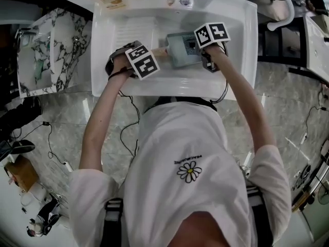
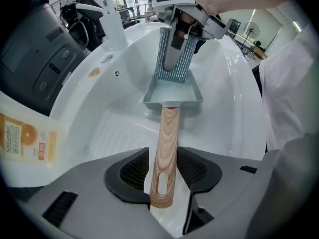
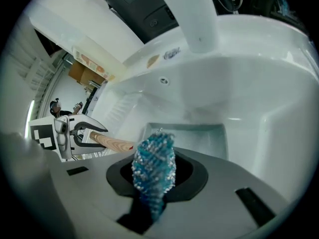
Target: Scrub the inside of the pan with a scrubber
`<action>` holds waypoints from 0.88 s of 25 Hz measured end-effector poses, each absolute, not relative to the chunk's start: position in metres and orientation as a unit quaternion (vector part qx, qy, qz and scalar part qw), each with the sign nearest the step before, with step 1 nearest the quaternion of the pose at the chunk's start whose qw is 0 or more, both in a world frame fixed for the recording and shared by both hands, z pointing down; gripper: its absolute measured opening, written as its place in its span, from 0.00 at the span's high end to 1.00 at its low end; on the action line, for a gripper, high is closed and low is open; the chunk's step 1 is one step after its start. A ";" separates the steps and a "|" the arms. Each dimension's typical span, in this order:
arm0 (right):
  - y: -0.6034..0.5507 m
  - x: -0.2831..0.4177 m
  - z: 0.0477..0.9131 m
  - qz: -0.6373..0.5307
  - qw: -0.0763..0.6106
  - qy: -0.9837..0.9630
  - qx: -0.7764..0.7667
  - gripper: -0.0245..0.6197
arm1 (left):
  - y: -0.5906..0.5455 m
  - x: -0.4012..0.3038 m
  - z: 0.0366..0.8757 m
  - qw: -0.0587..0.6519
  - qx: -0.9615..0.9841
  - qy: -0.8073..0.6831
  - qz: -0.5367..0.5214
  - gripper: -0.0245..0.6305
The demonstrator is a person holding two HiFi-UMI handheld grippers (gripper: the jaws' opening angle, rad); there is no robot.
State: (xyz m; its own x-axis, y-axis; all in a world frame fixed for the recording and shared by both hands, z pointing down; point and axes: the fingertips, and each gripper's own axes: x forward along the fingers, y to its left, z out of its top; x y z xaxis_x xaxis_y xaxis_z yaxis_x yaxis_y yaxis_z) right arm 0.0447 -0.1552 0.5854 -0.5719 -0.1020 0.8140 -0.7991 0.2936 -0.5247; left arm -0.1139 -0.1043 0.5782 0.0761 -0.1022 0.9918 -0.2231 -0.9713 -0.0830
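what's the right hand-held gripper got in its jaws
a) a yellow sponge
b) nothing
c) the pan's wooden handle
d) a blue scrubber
d: in the right gripper view the right hand-held gripper is shut on a blue mesh scrubber, with the grey pan beyond it.

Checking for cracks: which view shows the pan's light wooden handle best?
The left gripper view: the light wooden handle runs full length between the left gripper's jaws. The head view shows a short piece; the right gripper view, a short stretch.
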 end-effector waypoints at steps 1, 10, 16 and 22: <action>-0.159 0.047 0.579 0.499 0.339 -0.733 0.315 0.86 | -0.104 -0.118 0.577 0.049 0.731 -0.114 0.671 0.68; -0.181 0.057 0.530 0.445 0.308 -0.769 0.341 0.86 | -0.108 -0.163 0.565 0.066 0.712 -0.149 0.683 0.67; -0.191 0.062 0.509 0.424 0.292 -0.781 0.353 0.86 | -0.129 -0.177 0.542 0.067 0.712 -0.184 0.674 0.66; -0.201 0.067 0.489 0.412 0.267 -0.790 0.368 0.86 | -0.154 -0.175 0.511 0.050 0.730 -0.236 0.639 0.68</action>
